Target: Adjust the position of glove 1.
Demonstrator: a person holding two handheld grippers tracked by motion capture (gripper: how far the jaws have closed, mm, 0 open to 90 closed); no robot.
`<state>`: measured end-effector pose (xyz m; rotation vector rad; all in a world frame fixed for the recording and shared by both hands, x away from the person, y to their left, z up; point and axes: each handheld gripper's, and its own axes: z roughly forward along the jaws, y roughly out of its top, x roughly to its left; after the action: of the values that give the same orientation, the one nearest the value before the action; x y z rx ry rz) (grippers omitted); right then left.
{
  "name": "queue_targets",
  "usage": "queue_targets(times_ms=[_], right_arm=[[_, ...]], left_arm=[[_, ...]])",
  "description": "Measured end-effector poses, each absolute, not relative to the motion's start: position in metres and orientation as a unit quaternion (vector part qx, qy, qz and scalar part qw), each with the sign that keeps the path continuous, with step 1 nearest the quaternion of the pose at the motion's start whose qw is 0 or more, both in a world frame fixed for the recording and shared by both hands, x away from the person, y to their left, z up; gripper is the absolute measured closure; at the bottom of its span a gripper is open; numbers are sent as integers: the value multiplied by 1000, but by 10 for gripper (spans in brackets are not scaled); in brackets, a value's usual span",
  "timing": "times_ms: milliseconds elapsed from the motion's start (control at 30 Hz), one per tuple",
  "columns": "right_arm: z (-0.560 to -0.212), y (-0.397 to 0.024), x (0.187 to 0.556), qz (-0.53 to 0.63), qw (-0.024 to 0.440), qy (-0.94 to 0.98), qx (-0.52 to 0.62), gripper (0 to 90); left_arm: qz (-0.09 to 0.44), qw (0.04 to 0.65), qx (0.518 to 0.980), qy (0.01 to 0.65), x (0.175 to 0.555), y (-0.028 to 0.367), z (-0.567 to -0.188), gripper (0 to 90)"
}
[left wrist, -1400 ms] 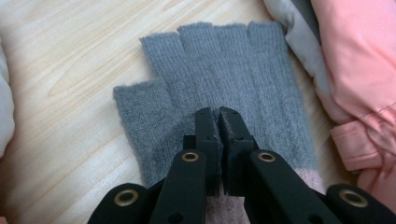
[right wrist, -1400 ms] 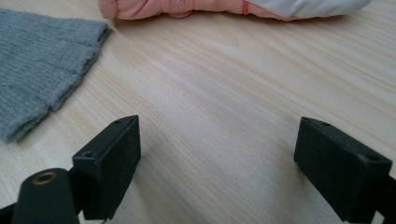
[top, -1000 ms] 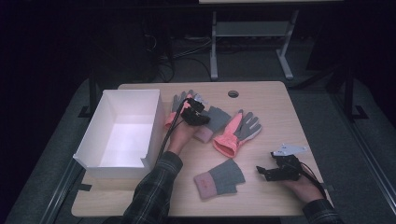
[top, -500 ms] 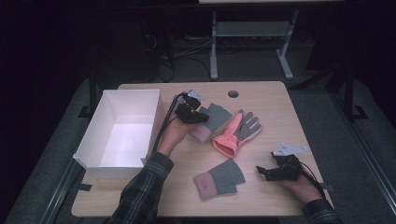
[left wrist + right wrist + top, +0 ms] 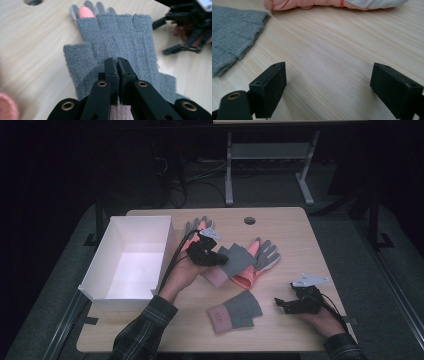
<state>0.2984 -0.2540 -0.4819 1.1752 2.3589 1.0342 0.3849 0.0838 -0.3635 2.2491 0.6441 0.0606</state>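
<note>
High view, item record: left gripper stood with jaws clenched on the cuff end of a grey fingerless glove, lifted a little above the desk at its middle, just right of the white box. In the left gripper view the same grey fingerless glove hung forward from the pinched jaws, its finger stubs drooping over a pink-and-grey work glove beneath. Risk, as judged: the hold was on a thin edge of soft knit near the pink cuff, so the fabric could slide out under its own weight during a carry; the hanging end could also drag the pink-and-grey work glove lying touching or just under it, or catch the near wall of the box if carried across too low. Right gripper rested at the near right of the desk, jaws released and wide, holding nothing; the right gripper view showed bare wood between its jaws. Other holdings: a second grey fingerless glove flat at the near middle, apart from both grippers; another work glove at the far side, partly hidden behind the left gripper; a round cable hole far of centre. Obstructions: the box wall and the trailing cable beside the left hand.
</note>
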Motion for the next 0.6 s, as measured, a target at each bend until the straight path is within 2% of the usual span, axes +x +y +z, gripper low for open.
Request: queue_targets(times_ms=[600], right_arm=[[-482,-254,299,362,157,824,407,129]], left_arm=[[-19,356,913,199,334,74,-400,872]])
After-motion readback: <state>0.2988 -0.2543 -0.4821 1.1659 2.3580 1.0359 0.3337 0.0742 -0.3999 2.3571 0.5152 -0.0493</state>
